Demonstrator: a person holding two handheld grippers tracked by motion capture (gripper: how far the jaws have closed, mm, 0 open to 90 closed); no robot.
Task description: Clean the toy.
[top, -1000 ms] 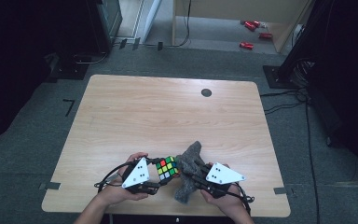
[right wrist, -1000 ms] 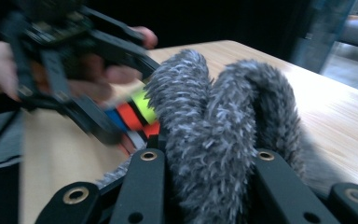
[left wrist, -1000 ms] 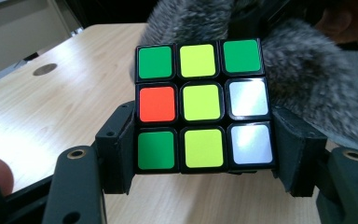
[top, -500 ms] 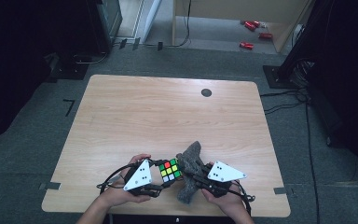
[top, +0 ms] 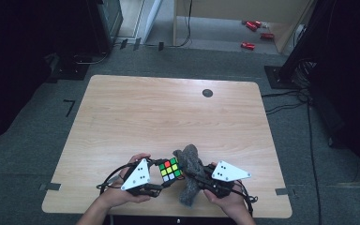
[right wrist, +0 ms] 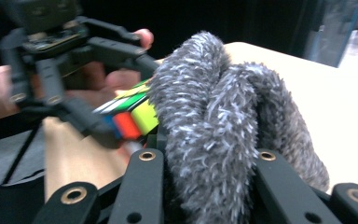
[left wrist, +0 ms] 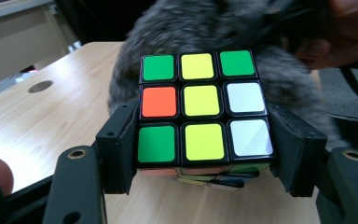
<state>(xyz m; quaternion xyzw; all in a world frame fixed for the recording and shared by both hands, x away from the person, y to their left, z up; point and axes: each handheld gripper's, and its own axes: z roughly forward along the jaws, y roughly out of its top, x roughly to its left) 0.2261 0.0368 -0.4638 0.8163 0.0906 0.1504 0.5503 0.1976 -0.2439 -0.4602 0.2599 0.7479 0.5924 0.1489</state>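
A scrambled Rubik's cube hangs just above the wooden table's near edge, with my left gripper shut on it. In the left gripper view the black jaws clamp the cube's two sides; its face shows green, yellow, orange and white tiles. A grey fuzzy cloth is bunched up right of the cube and touches it. My right gripper is shut on the cloth, which bulges up between its jaws. The right gripper view also shows the cube and the left gripper pressed against the cloth.
A small dark round hole sits near the table's far edge. Both hands are at the near edge. Grey carpet surrounds the table, with cables to the right, dark equipment at the far left and red cans on the floor beyond.
The cube in my left gripper has shifted only slightly against the cloth. The right gripper has kept still.
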